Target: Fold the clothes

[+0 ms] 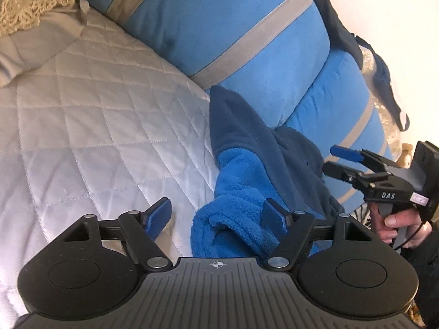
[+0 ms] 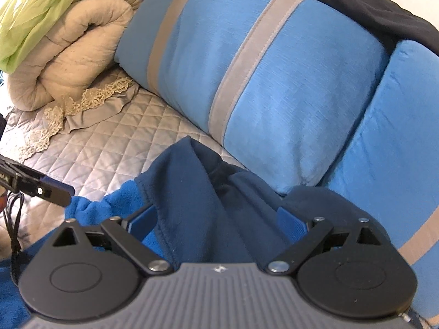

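A fleece garment (image 1: 247,164), dark navy with a bright blue cuff, lies bunched on the quilted bed against the blue cushions; it also shows in the right wrist view (image 2: 208,205). My left gripper (image 1: 218,216) is open, its jaws wide apart, with the bright blue cuff (image 1: 233,219) lying between them and touching the right finger. My right gripper (image 2: 216,222) is open, with the navy fleece heaped between its fingers. The right gripper also shows at the right of the left wrist view (image 1: 340,161), held by a hand. The left gripper's tip shows at the left of the right wrist view (image 2: 55,192).
A grey quilted bedspread (image 1: 96,137) covers the bed. Blue cushions with grey stripes (image 2: 274,82) stand along the back. A rolled beige duvet (image 2: 68,54) and a green cloth (image 2: 30,13) lie at the far left. Lace-trimmed fabric (image 2: 82,104) lies beside them.
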Motion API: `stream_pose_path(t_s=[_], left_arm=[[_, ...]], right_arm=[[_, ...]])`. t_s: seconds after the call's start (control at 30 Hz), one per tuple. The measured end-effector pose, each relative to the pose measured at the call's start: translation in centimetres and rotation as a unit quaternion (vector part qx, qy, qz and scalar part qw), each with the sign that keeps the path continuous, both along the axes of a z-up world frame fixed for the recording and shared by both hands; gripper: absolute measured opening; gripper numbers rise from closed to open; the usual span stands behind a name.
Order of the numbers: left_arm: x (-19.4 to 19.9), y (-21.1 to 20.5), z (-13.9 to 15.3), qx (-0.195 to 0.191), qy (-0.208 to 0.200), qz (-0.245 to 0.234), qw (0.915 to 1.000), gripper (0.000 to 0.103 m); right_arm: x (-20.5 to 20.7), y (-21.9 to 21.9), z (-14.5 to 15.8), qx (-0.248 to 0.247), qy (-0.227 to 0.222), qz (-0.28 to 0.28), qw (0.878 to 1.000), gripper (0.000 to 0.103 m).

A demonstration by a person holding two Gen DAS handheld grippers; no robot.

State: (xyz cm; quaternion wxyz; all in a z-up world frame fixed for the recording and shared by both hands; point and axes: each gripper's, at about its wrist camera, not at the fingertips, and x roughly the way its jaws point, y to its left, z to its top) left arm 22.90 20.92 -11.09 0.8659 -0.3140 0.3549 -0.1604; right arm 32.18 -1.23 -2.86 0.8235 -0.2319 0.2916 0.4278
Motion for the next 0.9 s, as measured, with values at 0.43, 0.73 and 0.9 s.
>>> stream_pose_path(t_s=[0.43,0.73,0.9], left_arm=[[-0.5,-0.4,-0.9,0.026,-0.035,0.008,0.9990,0.058],[-1.1,-1.0,-1.1,0.047,-0.059,0.018,0.9970,0.057],[-1.2,-1.1,-1.3,0.050,-0.062,0.018,0.9967,0.057]], right_arm=[[5.1,4.0,-2.4,0.047,0.082,-0.021,0.995,0.081],[4.0,5.6,-4.0,0.022,0.128,0.011,0.991,0.007],[2.0,5.1,-3.9,-0.001,0.142,0.037,0.989,0.005]])
